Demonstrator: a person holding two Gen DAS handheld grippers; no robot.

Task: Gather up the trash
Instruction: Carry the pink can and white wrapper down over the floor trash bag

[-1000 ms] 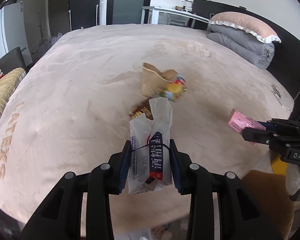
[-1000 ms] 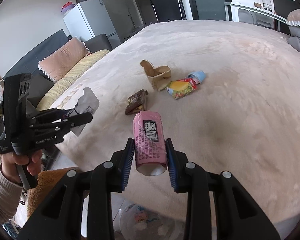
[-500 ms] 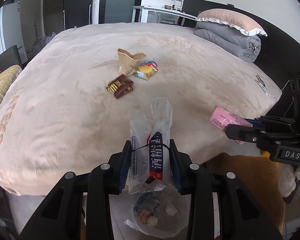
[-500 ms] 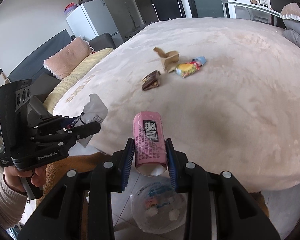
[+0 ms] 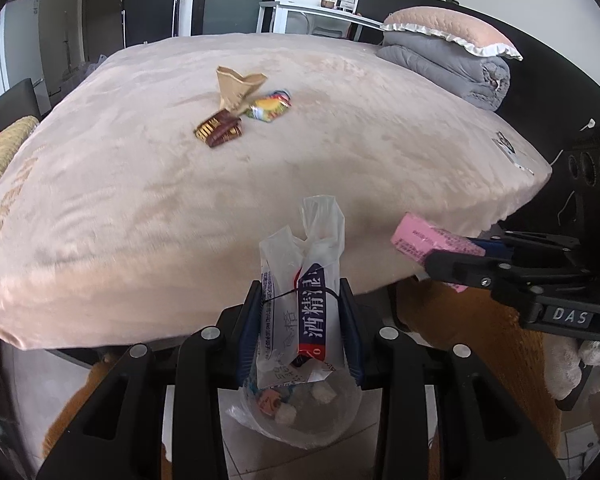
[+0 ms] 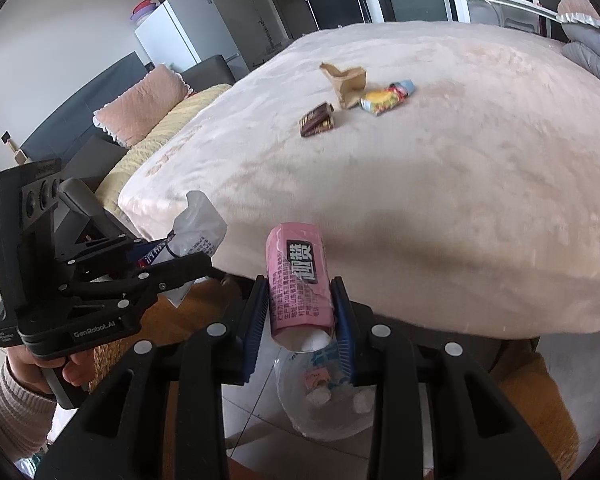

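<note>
My left gripper (image 5: 300,316) is shut on a crumpled white plastic wrapper (image 5: 300,292) with blue and red print. My right gripper (image 6: 300,312) is shut on a pink paper tube (image 6: 300,280). Both hang past the bed's near edge, over a clear bin bag (image 5: 300,412) on the tiled floor that holds a few scraps. Each gripper shows in the other's view: the right gripper (image 5: 440,256) with the pink tube (image 5: 420,236), the left gripper (image 6: 188,260) with the wrapper (image 6: 198,224). On the bed lie a brown paper bag (image 5: 236,88), a yellow snack wrapper (image 5: 270,108) and a dark chocolate wrapper (image 5: 219,130).
A beige plush bedspread (image 5: 140,200) covers the bed. Folded grey duvet and a pink pillow (image 5: 452,40) sit at its far right. An orange-brown rug (image 5: 480,360) lies by the bin bag. A white fridge (image 6: 184,32) and a dark sofa with cushions (image 6: 140,104) stand to the left.
Both grippers have drawn back from the bed with their loads, so the bed's edge, floor and clear bin bag now show beneath them. The trash left on the bed looks farther away.
</note>
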